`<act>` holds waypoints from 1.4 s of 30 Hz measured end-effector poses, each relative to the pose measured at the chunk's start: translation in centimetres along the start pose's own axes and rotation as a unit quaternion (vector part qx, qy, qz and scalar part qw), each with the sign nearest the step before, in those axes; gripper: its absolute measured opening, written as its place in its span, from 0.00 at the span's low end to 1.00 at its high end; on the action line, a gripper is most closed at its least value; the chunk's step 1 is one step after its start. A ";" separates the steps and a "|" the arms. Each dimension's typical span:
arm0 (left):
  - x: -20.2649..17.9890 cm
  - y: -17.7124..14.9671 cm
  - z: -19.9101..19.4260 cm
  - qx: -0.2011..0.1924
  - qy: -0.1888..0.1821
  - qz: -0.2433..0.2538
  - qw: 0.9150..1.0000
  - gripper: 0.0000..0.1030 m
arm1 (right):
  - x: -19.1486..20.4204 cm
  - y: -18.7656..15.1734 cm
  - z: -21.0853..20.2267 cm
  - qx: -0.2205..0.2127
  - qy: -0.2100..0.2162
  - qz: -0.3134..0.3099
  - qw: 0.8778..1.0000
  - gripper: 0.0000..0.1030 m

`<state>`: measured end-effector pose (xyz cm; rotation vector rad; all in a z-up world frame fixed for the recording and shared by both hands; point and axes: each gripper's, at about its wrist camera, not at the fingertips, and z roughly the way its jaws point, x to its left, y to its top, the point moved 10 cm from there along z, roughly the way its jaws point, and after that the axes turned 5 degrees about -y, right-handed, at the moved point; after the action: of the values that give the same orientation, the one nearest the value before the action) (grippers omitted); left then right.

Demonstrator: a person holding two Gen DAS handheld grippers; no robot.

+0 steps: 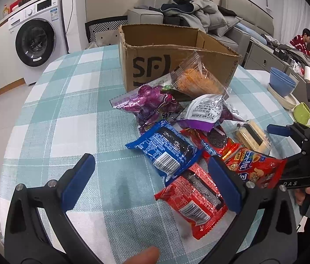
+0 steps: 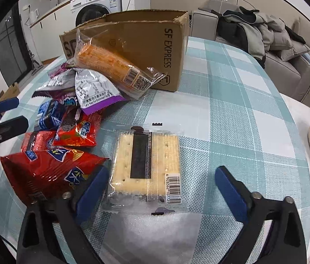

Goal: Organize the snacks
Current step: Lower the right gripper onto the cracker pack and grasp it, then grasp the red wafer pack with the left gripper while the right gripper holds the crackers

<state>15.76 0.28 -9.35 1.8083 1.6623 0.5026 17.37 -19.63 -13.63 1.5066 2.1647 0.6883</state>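
Right under our right tongs (image 2: 161,189) the clear cracker pack (image 2: 147,167) is lying flat on the table (image 2: 242,114), sitting between the spread blue pads with nothing gripped yet. The pad on the pile side is crowding the big red chip bag (image 2: 49,171), so if we're closing from here we're risking pinching that bag's edge along with the crackers, or just crushing the crackers, since they're looking brittle and the wrapper slippery.

Our left tongs (image 1: 152,182) are also hanging released, straddling the red cookie pack (image 1: 195,200), with the blue cookie pack (image 1: 168,151) lying just beyond and touching it. We're thinking a sloppy grab there is going to drag both, or shove the heap around.

Further back, the snacks are piling on each other: a purple-and-silver bag (image 1: 205,112), a shiny purple candy bag (image 1: 150,103), and an orange snack tube in clear wrap (image 2: 111,63) leaning against the cardboard box (image 2: 146,44). Pulling anything from under that is probably tipping the tube over.

The box is standing open at the far side of the pile; we can't tell whether anything's inside, only bare inner walls are showing. Off at the table edge, stacked blue bowls (image 1: 282,83) are sitting on a tray, looking empty.
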 end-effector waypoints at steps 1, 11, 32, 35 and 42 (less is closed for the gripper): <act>-0.1 -0.1 0.0 0.001 -0.001 0.000 1.000 0.99 | 0.1 0.1 0.0 -0.003 0.005 -0.002 1.000 0.80; -1.7 -2.0 1.9 0.043 -0.015 -0.001 0.999 0.99 | 0.4 0.5 -1.0 -0.022 0.023 -0.012 0.999 0.57; -1.1 -4.0 2.7 0.073 0.024 0.008 0.997 1.00 | 0.0 0.8 -2.7 -0.040 0.025 0.000 0.999 0.57; -0.9 -4.2 2.5 0.075 0.031 0.009 0.997 1.00 | 0.1 0.8 -2.9 -0.042 0.028 -0.002 0.999 0.57; 0.6 -5.0 1.7 0.081 0.043 0.003 0.996 0.99 | 0.2 0.8 -3.0 -0.044 0.030 -0.002 0.999 0.57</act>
<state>13.25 0.56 -14.01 1.9332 1.8021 0.4652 16.15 -19.72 -10.75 1.4544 2.1496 0.8261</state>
